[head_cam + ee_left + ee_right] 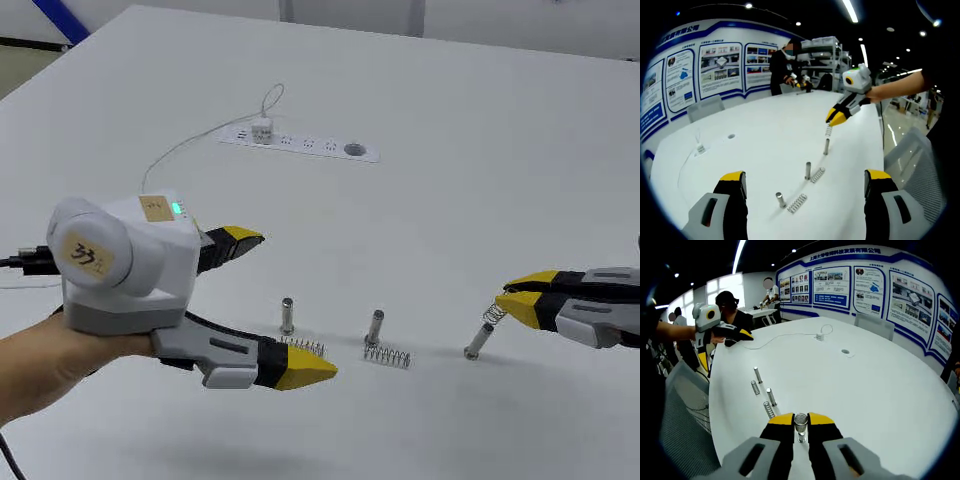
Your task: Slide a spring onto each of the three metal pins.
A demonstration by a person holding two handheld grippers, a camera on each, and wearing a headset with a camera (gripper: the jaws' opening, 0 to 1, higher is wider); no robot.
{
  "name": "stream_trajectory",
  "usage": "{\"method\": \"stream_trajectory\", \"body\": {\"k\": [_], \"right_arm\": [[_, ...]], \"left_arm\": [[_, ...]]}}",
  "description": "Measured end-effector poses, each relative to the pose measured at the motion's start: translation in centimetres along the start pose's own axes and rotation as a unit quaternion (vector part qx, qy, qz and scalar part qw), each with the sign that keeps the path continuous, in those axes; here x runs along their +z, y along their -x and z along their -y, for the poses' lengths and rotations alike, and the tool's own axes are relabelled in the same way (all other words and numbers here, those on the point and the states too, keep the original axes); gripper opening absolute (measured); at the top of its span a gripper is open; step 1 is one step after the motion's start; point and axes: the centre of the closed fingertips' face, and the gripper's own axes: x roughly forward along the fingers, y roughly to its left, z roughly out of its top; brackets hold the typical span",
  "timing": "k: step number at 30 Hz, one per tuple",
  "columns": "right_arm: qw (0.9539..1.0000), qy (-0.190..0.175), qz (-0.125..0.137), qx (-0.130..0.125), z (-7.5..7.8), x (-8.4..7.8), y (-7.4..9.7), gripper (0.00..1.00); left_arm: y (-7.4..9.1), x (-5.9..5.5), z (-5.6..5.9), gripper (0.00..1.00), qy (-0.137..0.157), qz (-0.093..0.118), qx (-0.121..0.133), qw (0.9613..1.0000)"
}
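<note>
Three short metal pins stand on the white table: one (pixel 287 315), a second (pixel 375 327) and a third (pixel 477 342). My right gripper (pixel 513 296) is shut on a spring (pixel 493 313) just above the third pin, whose top meets the spring's lower end. In the right gripper view the spring (pixel 800 421) sits end-on between the yellow tips. Two loose springs (pixel 303 346) (pixel 387 356) lie beside the other pins. My left gripper (pixel 275 303) hovers open over the left pin, holding nothing. The left gripper view shows the pins (pixel 808 170) in a row ahead.
A white power strip (pixel 300 143) with a thin cable lies on the far part of the table (pixel 480 150). A person (pixel 782 67) stands beyond the table's far end. A mesh chair (pixel 682 430) stands beside the table edge.
</note>
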Motion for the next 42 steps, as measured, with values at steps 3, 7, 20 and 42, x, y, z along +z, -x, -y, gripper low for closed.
{"method": "stream_trajectory", "body": {"k": [3,7,20,42], "right_arm": [[0.9998,0.011,-0.015,-0.004,0.1,-0.5,-0.2,0.10],[0.9996,0.010,-0.028,-0.004,0.2,-1.1,-0.4,0.10],[0.9993,0.009,-0.038,0.000,0.1,-1.7,-1.3,0.10],[0.9962,0.035,-0.079,-0.005,0.2,-4.3,-3.5,0.11]], "left_arm": [[0.1,-0.2,-0.2,1.00,0.001,-0.002,0.007,1.0000],[0.2,-0.7,-0.3,1.00,0.004,-0.005,0.011,0.9999],[0.7,-1.1,-0.8,1.00,0.006,-0.008,0.021,0.9997],[0.5,-0.7,-0.8,1.00,0.005,-0.007,0.024,0.9997]]}}
